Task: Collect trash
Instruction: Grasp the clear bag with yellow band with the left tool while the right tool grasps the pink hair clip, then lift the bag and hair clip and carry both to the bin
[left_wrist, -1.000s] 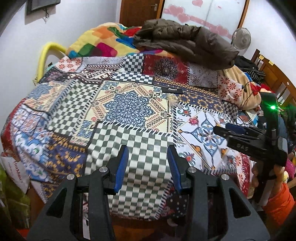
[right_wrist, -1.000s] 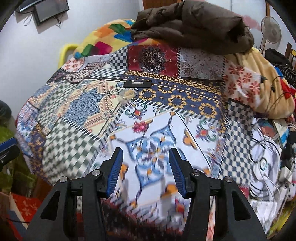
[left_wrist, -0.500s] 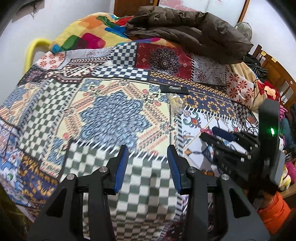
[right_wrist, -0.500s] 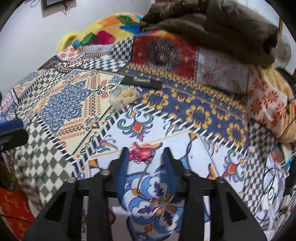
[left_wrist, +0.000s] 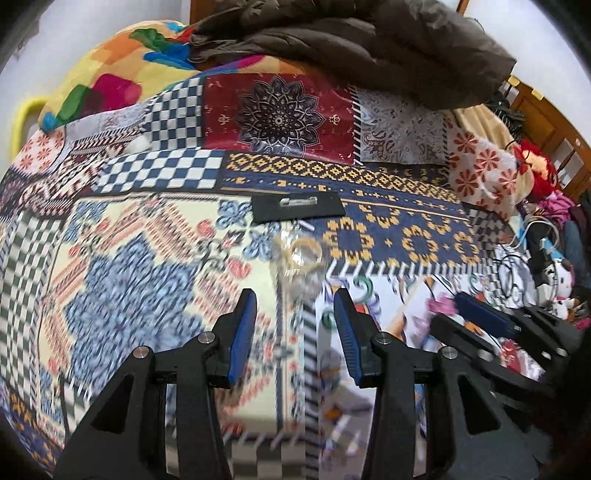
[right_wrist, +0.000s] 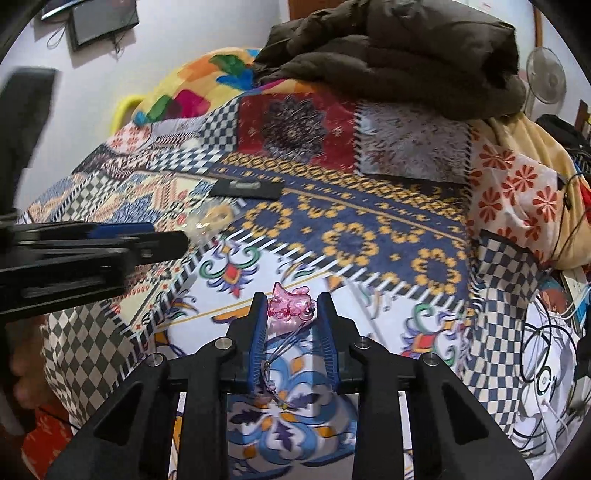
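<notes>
Right wrist view shows the right gripper (right_wrist: 290, 317) low over the patchwork bedspread (right_wrist: 369, 236), its blue fingers (right_wrist: 257, 328) having just been closing, with a small pink translucent charm (right_wrist: 291, 304) on a thin cord between them; the pads sit against its sides, so I judge this the moment of the grasp on the first piece of trash. Left wrist view, blurred at its lower half, shows the left gripper (left_wrist: 293, 328) partly open and empty, aimed at a crumpled clear wrapper (left_wrist: 301, 258) that lies just beyond the fingertips, near a flat black card-like thing (left_wrist: 297, 206). That wrapper looks like the left hand's target. Next, the right hand would need a clean lift, minding the dangling cord, which could snag in the cloth; the left must come further forward and down before it closes, and thin film may slip or flatten under the pads. No bin, bag or other container for the trash shows in either view, so where the pieces go cannot be told. A brown coat (right_wrist: 399, 55) is heaped at the far end of the bed.
</notes>
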